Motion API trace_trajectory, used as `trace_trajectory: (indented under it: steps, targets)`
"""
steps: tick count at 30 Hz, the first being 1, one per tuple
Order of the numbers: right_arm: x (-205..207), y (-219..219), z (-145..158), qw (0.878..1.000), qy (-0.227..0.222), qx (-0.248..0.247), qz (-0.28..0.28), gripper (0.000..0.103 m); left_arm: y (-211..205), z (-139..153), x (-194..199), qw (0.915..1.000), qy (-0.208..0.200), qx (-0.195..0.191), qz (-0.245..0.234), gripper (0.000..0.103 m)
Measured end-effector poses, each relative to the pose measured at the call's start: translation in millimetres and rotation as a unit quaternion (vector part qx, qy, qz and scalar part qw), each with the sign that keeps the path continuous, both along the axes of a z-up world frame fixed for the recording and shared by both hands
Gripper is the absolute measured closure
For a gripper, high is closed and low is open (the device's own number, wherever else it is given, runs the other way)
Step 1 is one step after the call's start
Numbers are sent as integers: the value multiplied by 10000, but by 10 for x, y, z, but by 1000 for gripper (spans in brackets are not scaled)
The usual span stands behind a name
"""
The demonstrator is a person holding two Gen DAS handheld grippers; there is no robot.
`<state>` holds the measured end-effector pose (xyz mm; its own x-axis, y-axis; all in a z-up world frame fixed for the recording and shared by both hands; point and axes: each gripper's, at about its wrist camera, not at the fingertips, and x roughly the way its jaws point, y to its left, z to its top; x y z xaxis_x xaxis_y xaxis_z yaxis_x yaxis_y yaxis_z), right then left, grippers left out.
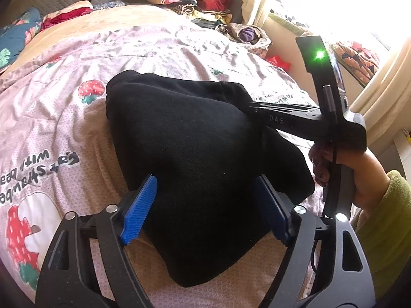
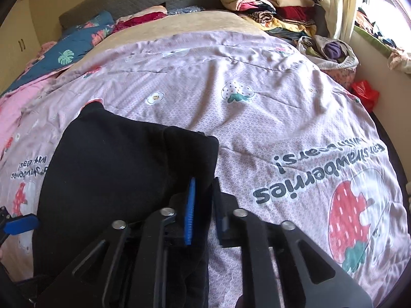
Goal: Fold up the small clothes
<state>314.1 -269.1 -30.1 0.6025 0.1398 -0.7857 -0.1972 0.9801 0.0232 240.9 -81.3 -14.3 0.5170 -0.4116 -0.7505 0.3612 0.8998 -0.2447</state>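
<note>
A black garment (image 1: 195, 159) lies bunched and partly folded on a pink strawberry-print bedsheet (image 1: 77, 118) covering the bed. The left tool (image 1: 205, 205) hangs over the near part of the garment with its 2 blue pads (image 1: 140, 209) standing wide apart; the dark cloth fills the space between them, and neither pad visibly presses on it. Ahead and to the right of the left tool, the right tool's black body meets the garment's right side, carried by a hand (image 1: 341, 174) in a green sleeve (image 1: 390, 231) (a green light glows on the device above it). From the right wrist view, the right tool (image 2: 203, 205) shows its pads a narrow gap apart, with the garment's right edge (image 2: 205, 159) lying just ahead of the tips and running down between them; whether the pads actually pinch the cloth cannot be told, since black fabric and black frame blend together there. Left of the right tool, the bulk of the garment spreads out, and 1 blue pad of the left tool (image 2: 21, 224) shows at its far-left edge. Well beyond both tools, at the head of the bed, sits a pile of folded clothes (image 2: 269, 2), with a blue floral pillow (image 2: 77, 43) to its left and a red bag (image 2: 364, 93) on the floor off to the right.
</note>
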Motion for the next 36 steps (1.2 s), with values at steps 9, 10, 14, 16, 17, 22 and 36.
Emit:
trace_trajectory:
  steps: [9, 10, 14, 16, 17, 22, 36]
  targets:
    - [-306, -231, 325, 9969, -225, 724, -217, 32, 35, 56, -69, 10000, -42, -31, 35, 23]
    - [-343, -257, 372, 9961, -258, 808, -237, 27, 35, 67, -87, 10000, -53, -25, 45, 22]
    - [-485, -304, 546, 9936, -407, 1021, -251, 14, 69, 130, -134, 9999, -112, -5, 113, 14]
    - [-548, -324, 615, 9927, -477, 1078, -254, 11, 91, 154, -140, 9998, -129, -11, 153, 11]
    - [-575, -327, 643, 9923, -503, 1102, -250, 9, 101, 166, -144, 9998, -127, -22, 174, 10]
    - [-698, -329, 742, 9919, -576, 1107, -244, 8, 141, 225, -163, 9995, -158, 8, 281, 9]
    - [-1061, -313, 936, 9892, -771, 1237, -159, 7, 313, 467, -280, 9978, -374, -41, 555, 9]
